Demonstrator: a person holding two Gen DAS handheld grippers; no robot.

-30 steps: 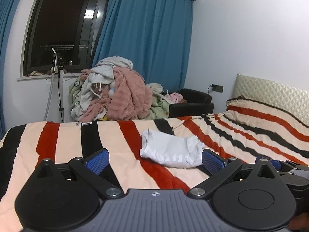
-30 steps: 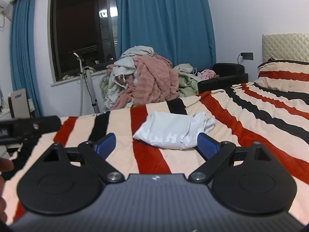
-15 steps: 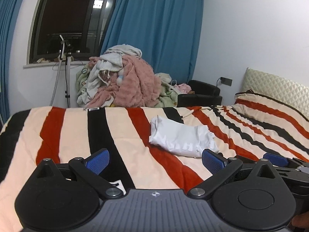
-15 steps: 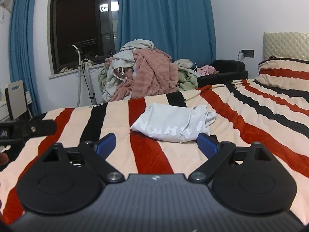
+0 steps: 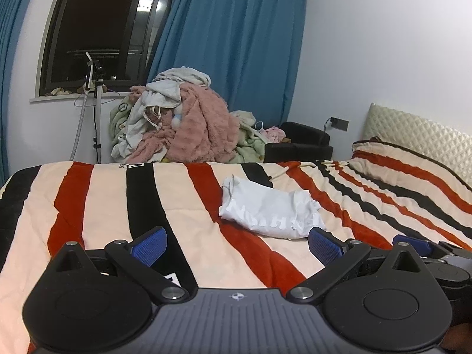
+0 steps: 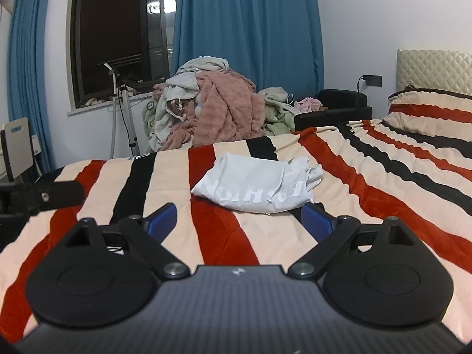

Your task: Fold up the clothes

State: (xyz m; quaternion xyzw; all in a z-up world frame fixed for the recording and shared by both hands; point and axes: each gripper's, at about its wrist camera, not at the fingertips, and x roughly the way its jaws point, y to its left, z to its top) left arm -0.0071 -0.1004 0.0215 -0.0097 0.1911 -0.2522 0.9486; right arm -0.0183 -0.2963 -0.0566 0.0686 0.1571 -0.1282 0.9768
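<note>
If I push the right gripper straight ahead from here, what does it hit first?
Most likely the white garment lying crumpled on the striped blanket; it sits just beyond the open right gripper, nothing between them. Depth is hard to judge.

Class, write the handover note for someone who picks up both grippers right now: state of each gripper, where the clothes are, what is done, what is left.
Left gripper: open, empty, above the striped blanket, short of the garment.
Right gripper: open, empty, also short of the garment, its right finger close to the near edge.
White T-shirt: lies bunched on the blanket, lettering showing, not held by anything.
Pile of clothes: heaped beyond the far edge of the bed, under the window.
Done: no fold visible on the T-shirt.
Left: grasp the T-shirt, spread it flat, fold it; probably the pile afterwards.
</note>
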